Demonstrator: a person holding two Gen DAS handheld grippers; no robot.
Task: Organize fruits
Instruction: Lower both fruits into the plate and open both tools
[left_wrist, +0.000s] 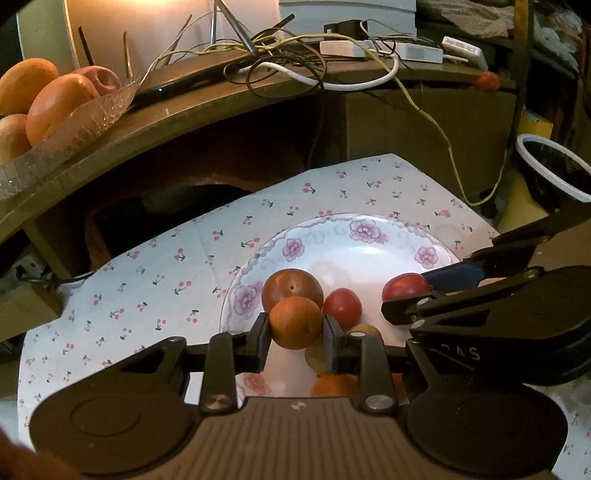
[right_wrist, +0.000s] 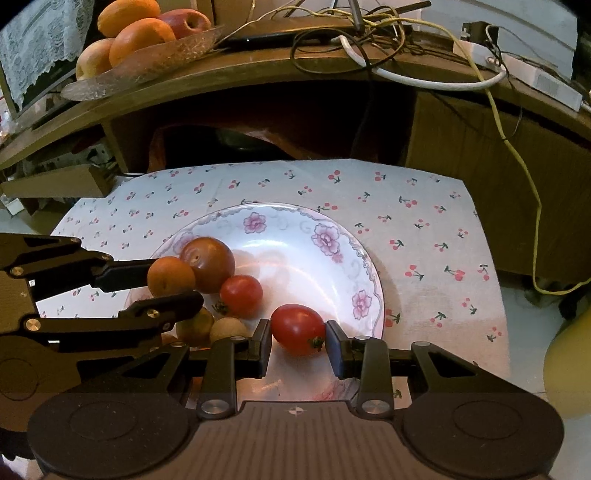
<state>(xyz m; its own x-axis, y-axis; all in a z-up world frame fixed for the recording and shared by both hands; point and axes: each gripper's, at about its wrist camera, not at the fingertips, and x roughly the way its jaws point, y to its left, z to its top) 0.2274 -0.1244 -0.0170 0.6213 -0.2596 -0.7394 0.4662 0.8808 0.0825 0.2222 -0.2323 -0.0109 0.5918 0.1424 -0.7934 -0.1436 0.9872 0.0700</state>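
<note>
A floral white plate (left_wrist: 369, 254) (right_wrist: 295, 236) sits on a cherry-print cloth. My left gripper (left_wrist: 296, 328) (right_wrist: 166, 282) is shut on a small orange fruit (left_wrist: 295, 323) (right_wrist: 170, 276) just above the plate's left side. My right gripper (right_wrist: 298, 339) (left_wrist: 410, 295) is shut on a red cherry tomato (right_wrist: 298, 328) (left_wrist: 404, 285) over the plate's near right part. On the plate lie a brown-red round fruit (left_wrist: 291, 286) (right_wrist: 208, 258), another red tomato (left_wrist: 342, 304) (right_wrist: 241, 295) and small tan fruits (right_wrist: 227, 328) partly hidden by the fingers.
A glass bowl (left_wrist: 81, 125) (right_wrist: 147, 62) of oranges and apples stands on the wooden shelf at the back left. Tangled cables (left_wrist: 288, 62) (right_wrist: 388, 55) and adapters lie on the shelf. A black bin (left_wrist: 550, 170) stands at the right.
</note>
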